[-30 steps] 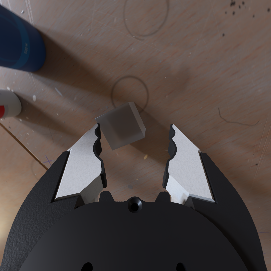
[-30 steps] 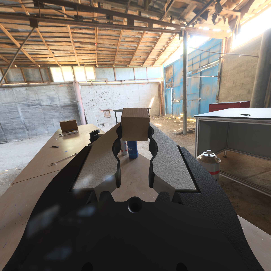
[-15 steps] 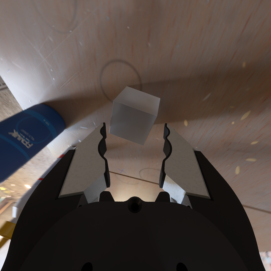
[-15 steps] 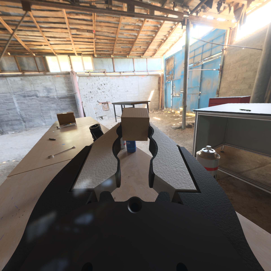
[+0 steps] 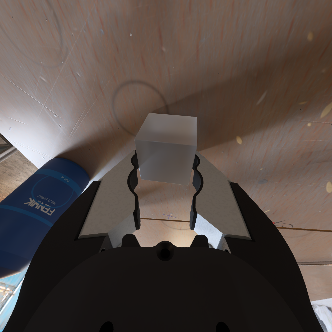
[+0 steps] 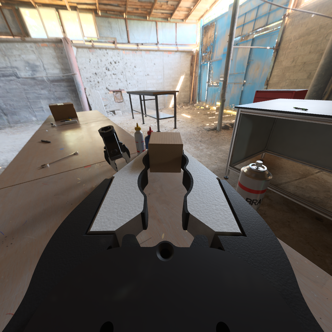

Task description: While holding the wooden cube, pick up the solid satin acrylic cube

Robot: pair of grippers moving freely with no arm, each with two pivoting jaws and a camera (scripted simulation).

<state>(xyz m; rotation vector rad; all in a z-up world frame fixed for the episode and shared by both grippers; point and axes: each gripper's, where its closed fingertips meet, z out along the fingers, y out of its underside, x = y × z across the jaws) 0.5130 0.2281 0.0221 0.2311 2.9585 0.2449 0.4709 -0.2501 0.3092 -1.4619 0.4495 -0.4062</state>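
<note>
The blue spray can at the left edge has white writing on its side. The silver can at the right has a red band and dark letters. The left gripper points down at the wooden table, and its fingers seem to squeeze the frosted acrylic cube in mid frame. The right gripper points level and pinches the wooden cube.

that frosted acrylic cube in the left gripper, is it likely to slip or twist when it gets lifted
The acrylic cube looks rigid with flat faces, so it probably won't deform. Its satin surface seems smooth, so it could slip. The left gripper holds it only at the fingertips, with most of the cube beyond them, so it might pivot if jolted.
</note>
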